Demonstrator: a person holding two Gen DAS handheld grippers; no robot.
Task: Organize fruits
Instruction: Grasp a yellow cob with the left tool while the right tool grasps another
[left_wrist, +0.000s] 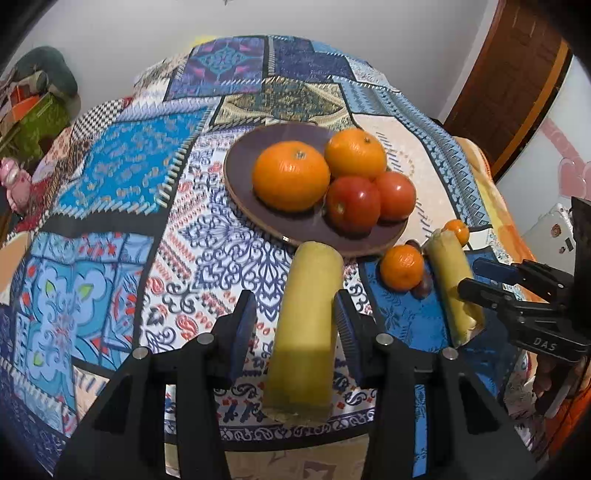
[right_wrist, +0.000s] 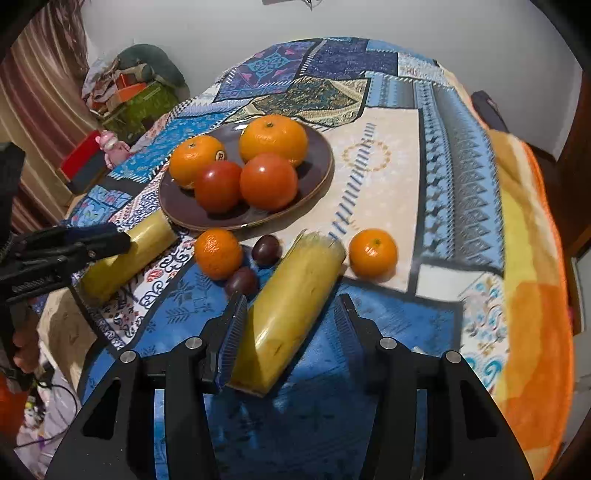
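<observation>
Both claws are open, the left claw (left_wrist: 295, 317) and right claw (right_wrist: 288, 317) each around a yellow stick (left_wrist: 304, 328); next squeeze, lift to the plate (left_wrist: 240, 184).

Orange mandarins (left_wrist: 291, 175) and red tomatoes (left_wrist: 353, 204) on brown plate (left_wrist: 240, 166), blue patchwork cloth (left_wrist: 122, 177).

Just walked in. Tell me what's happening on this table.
A person is sorting fruit with two handheld tongs. The left tongs straddle one yellow stalk piece, open. The right tongs straddle a second stalk piece, also open. The brown plate already holds two oranges and two tomatoes; small oranges and dark plums lie loose on the cloth.
</observation>
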